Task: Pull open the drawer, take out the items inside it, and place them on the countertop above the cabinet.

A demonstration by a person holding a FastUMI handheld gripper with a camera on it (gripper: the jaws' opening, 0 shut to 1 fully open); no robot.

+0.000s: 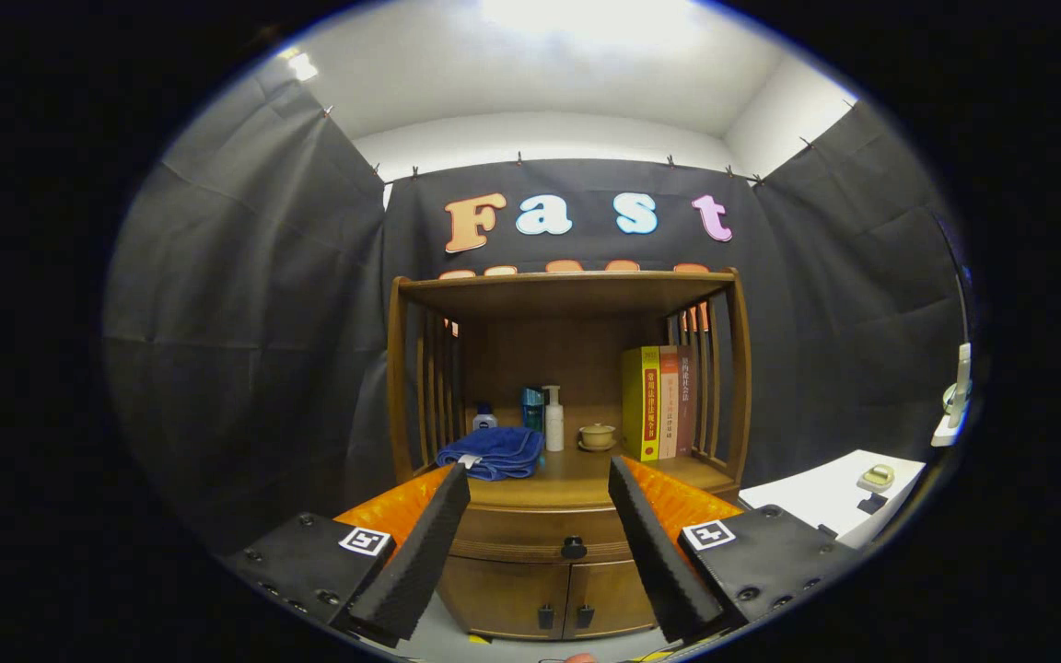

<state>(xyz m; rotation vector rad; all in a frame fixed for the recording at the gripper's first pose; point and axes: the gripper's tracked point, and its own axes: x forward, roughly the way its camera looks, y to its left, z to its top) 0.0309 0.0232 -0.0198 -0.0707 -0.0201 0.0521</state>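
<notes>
Drawer [544, 532] front seen between spread fingers of gripper [538, 479]; both ends hidden behind fingers, contents unseen. Blue cloth [492, 452] hid lower part of small bottle [484, 419]. Dark container [531, 409] partly behind white pump bottle [553, 419]. Small object [878, 476] on white table [816, 497] too small to tell.

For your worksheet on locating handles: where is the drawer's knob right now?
In the gripper view, the knob sits centred on the closed drawer, below the countertop and above the two cabinet doors, ahead between the open gripper fingers.
</notes>
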